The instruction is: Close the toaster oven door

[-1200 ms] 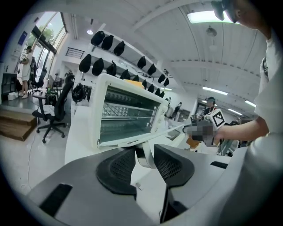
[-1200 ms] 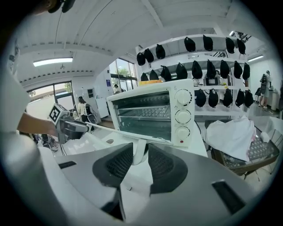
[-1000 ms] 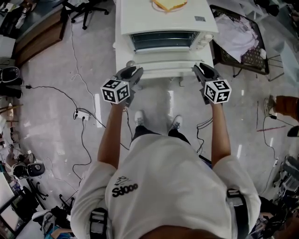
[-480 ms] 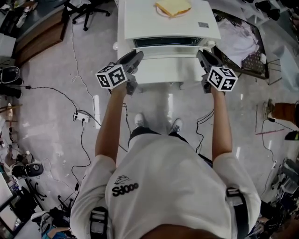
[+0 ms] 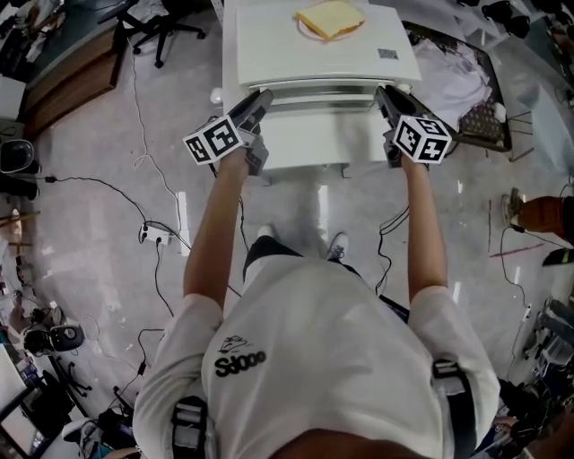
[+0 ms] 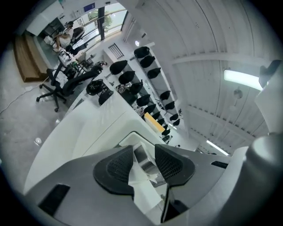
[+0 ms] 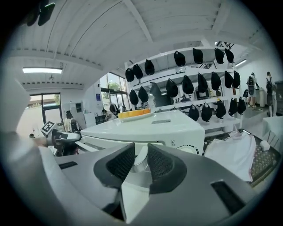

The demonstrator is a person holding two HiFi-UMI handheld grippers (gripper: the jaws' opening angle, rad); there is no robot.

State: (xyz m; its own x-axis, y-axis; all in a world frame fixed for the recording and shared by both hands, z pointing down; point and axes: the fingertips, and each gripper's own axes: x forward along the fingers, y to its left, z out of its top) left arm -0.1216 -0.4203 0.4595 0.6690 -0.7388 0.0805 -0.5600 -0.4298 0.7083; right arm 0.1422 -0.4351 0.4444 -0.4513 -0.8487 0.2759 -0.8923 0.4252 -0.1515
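White T-shirt (image 5: 323, 341), grey tools
Black print (image 5: 239, 361) on the back; left gripper (image 5: 263, 97) and right gripper (image 5: 383, 93) carry black-and-white cubes (image 5: 215, 143).

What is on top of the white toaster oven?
A yellowish slice of bread lies on a plate on top of the toaster oven. The bread covers most of the plate, so only a bit of its rim shows.

White oven (image 5: 318, 45) with a silvery handle (image 7: 139, 160), yellow toast (image 5: 330, 18) on top; pale grey, marbled floor (image 5: 108, 134); brown worktop (image 5: 72, 76); white shirt (image 5: 341, 359) bearing black print.
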